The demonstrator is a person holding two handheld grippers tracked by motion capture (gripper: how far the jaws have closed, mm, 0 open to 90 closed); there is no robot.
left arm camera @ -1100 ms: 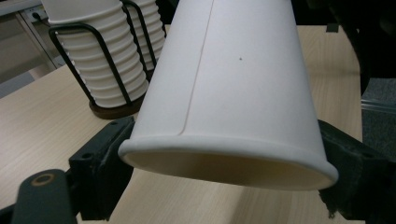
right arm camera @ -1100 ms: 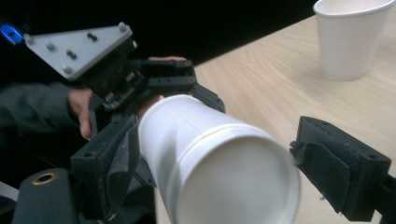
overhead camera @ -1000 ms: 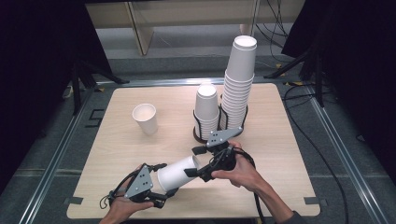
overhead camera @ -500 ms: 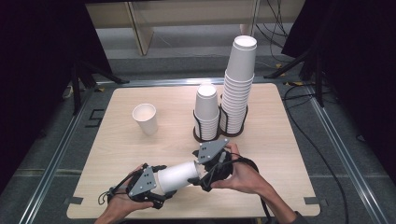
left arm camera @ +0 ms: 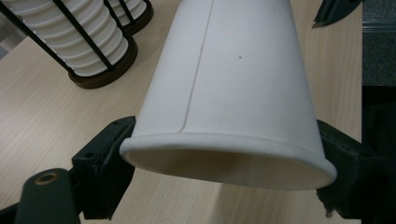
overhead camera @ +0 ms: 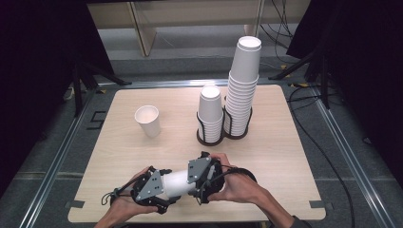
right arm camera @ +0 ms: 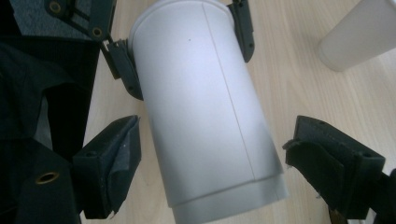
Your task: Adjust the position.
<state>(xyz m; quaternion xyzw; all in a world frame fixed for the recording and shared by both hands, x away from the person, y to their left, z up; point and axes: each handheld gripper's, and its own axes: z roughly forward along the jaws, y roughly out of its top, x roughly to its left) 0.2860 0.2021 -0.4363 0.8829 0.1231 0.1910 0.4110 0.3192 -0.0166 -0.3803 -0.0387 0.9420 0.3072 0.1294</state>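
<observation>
Since the earlier frames, both hands have drawn back toward the table's 6 o'clock edge, and the right gripper (overhead camera: 203,183) has closed in on the cup's (overhead camera: 177,183) base. Left gripper (overhead camera: 166,197) is clenched on the cup's rim end; the cup lies sideways above the table (overhead camera: 285,156). Right gripper's jaws are spread, straddling the base; its left pad is just beside the wall, its right pad apart. Toward 11 o'clock stands a single cup (overhead camera: 148,120). Toward 1 o'clock stand two racked stacks (overhead camera: 210,111).

Left claw (overhead camera: 164,194) clamps paper cup (overhead camera: 178,183); right claw (overhead camera: 202,183) at its base.
</observation>
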